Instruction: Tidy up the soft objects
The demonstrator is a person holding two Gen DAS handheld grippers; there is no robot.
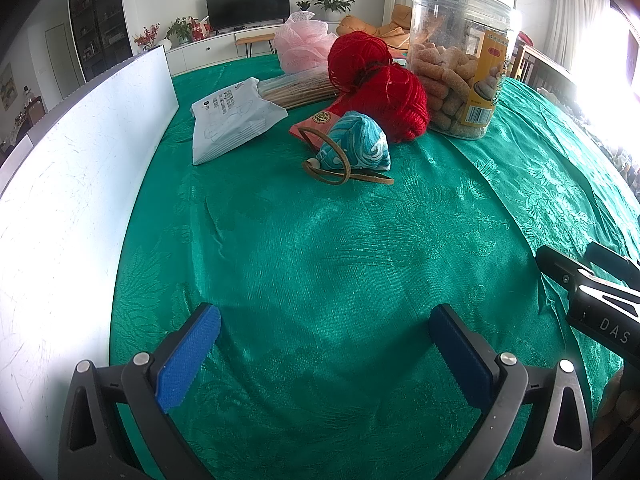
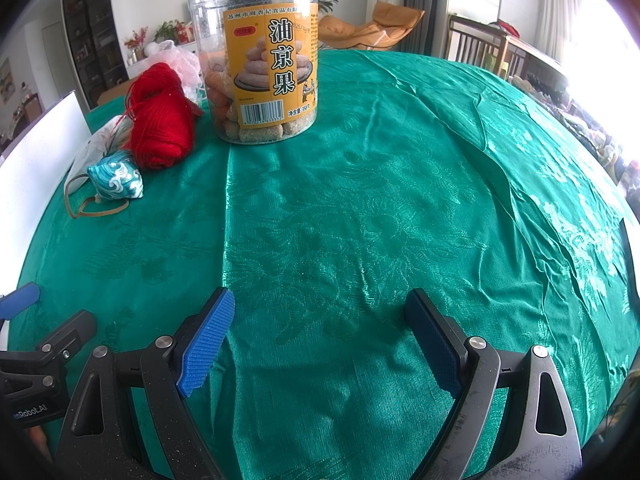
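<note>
1. Table [image 1: 360, 260] under green cloth carries everything in a cluster toward its far edge, with a white board [image 1: 80, 168] standing along its left edge.
2. Snack jar [image 2: 256, 60] is rigid, so leave it where it stands.
3. Red yarn [image 1: 384, 88] touches the jar; lift it away from the jar, not across it.
4. Teal pouch [image 1: 356, 144] lies nearest, just in front of the yarn — take its body, not the brown cord [image 1: 340, 172].
5. Left tool [image 1: 324, 344] and right tool [image 2: 320, 332] both gape wide and empty over bare cloth at the near edge — well apart from the soft things.
</note>
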